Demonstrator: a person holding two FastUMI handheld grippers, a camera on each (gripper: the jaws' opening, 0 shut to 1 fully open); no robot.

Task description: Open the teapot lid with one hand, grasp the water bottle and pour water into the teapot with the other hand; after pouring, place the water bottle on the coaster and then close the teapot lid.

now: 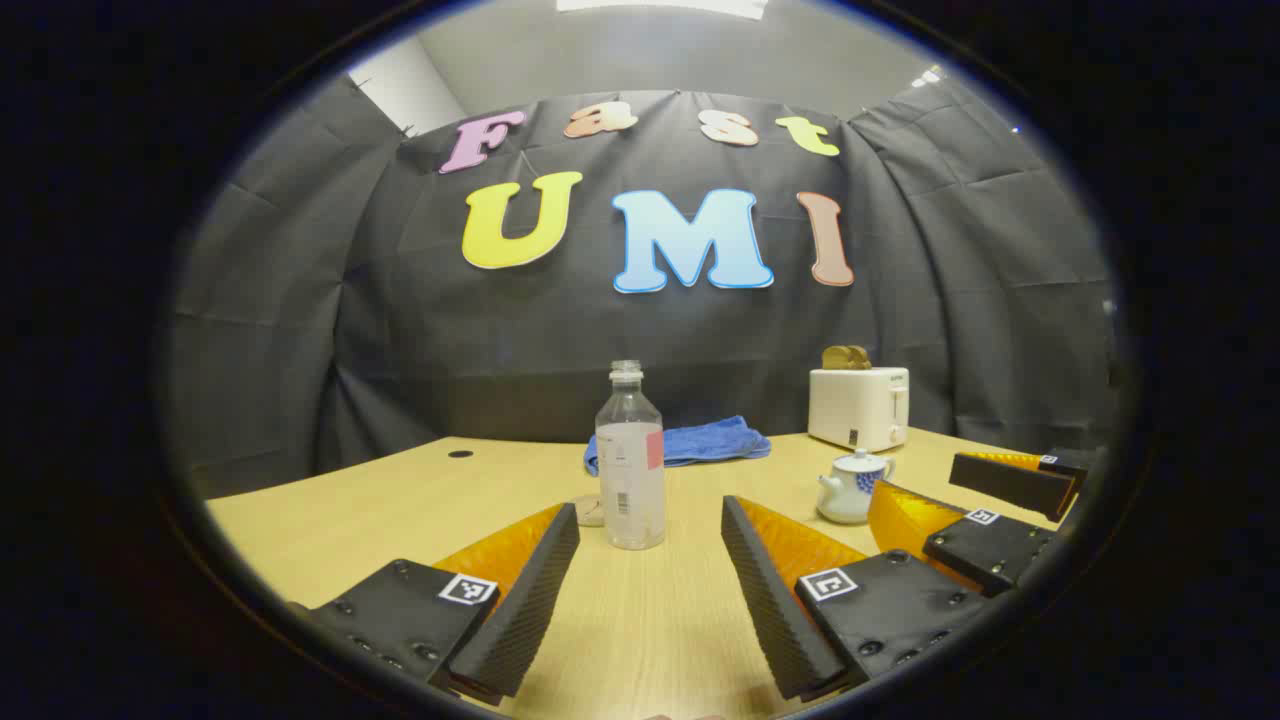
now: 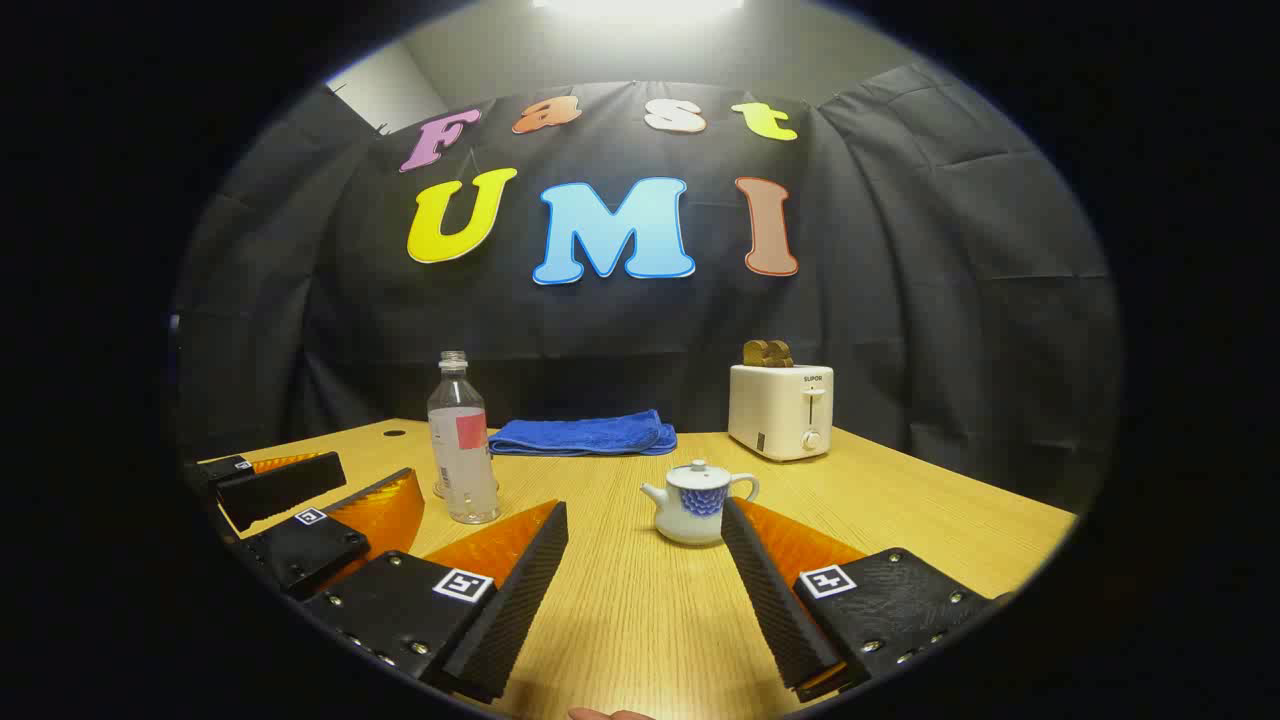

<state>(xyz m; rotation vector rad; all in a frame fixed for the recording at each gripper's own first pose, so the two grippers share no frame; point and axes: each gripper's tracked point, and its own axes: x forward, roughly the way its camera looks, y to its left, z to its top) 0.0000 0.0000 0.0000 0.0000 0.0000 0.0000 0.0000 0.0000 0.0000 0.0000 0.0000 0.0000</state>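
left gripper (image 1: 650, 590) jaws spread, water bottle (image 1: 630, 460) ahead; right gripper (image 2: 645, 590) jaws spread, teapot (image 2: 697, 502) ahead.

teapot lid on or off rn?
On. The lid sits seated on the teapot, knob up; both hand-held grippers are open and clear of it.

The left gripper (image 1: 650, 590) is held low and level, pointing forward, its two fingers (image 1: 525, 600) spread wide apart with nothing between them; in the right gripper view it appears at the far left (image 2: 300, 500), fingers likewise parted. The right gripper (image 2: 645, 590) is held at the same low, level attitude, its fingers (image 2: 770, 600) also spread wide and gripping nothing; in the left gripper view it appears at the far right (image 1: 985, 495), beside the left gripper. Both grippers point the same way and sit side by side, apart from one another.
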